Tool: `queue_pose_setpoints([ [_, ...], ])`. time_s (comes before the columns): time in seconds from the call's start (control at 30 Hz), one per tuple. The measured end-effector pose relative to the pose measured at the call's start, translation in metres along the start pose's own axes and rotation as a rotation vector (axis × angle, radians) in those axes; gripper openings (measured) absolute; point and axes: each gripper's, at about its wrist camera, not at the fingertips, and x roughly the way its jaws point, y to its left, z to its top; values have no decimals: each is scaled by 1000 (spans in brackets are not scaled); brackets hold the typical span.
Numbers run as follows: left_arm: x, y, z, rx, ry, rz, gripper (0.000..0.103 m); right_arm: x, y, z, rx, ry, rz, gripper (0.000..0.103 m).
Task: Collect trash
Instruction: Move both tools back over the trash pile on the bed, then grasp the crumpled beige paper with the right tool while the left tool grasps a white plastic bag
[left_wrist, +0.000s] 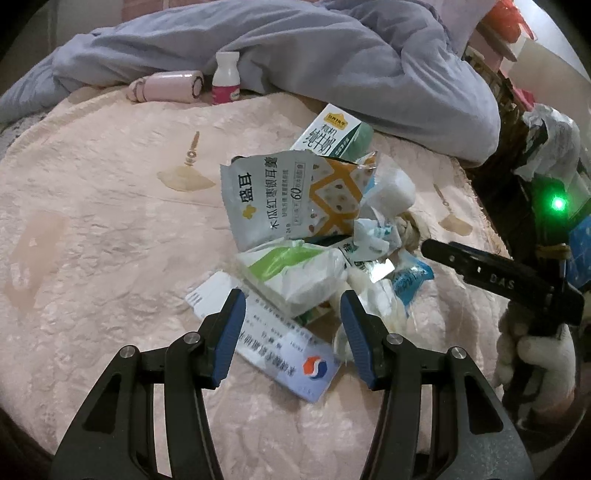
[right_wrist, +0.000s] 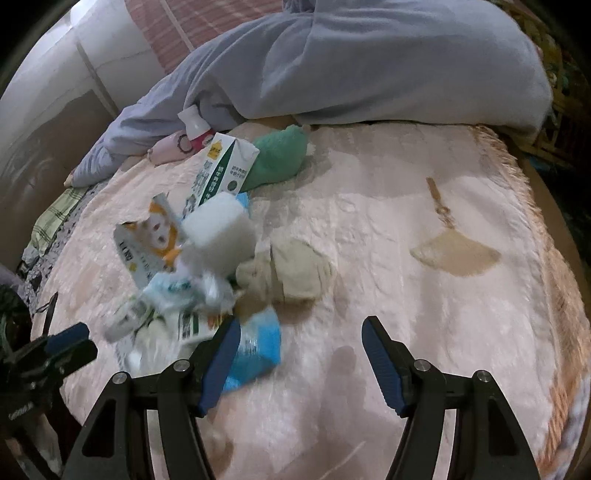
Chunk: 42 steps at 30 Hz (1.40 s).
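Heap of trash wrappers (left_wrist: 317, 236) lying mid-bed on a pale pink embossed bedspread (left_wrist: 110, 221), a green-and-white milk carton (left_wrist: 328, 133) at its far edge. Left gripper (left_wrist: 293, 308): fingers apart and empty, poised over a white printed card (left_wrist: 273, 336). Right gripper (right_wrist: 301, 330): fingers apart, empty, beside the heap; grey-blue quilt (right_wrist: 369, 62) behind.

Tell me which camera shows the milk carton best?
The right wrist view: the milk carton stands almost whole and unobstructed there. In the left wrist view the milk carton is half hidden behind the snack bag.
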Motion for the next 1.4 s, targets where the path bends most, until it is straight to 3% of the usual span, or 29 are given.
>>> queue_pose_setpoints([
  [0.33, 27, -3, 18, -20, 17, -30, 52, 37, -4, 19, 3, 31, 38, 67],
  [0.43, 35, -6, 22, -18, 24, -40, 58, 41, -3, 20, 0, 30, 46, 68],
  [0.63, 43, -8, 26, -15, 15, -52, 57, 42, -5, 21, 6, 17, 59, 65],
  [0.67, 43, -8, 26, -15, 10, -56, 49, 41, -4, 20, 4, 14, 59, 50],
  [0.7, 43, -8, 26, -8, 8, -65, 45, 40, -4, 19, -2, 12, 66, 43],
  [0.73, 43, -10, 26, 5, 10, -68, 43, 38, -3, 18, -6, 10, 67, 42],
  [0.8, 41, -12, 24, 25, 6, -69, 30, 35, 0, 16, -27, 1, 62, 28],
  [0.87, 35, -11, 22, 37, -5, -72, 24, 27, 0, 13, -39, -8, 58, 24],
  [0.97, 25, -9, 20, 42, -12, -76, 17, 13, -3, 7, -42, -26, 65, 22],
  [1.4, -39, -39, 17, 103, -102, -138, 16, -66, -13, -23, -25, -126, 81, 21],
])
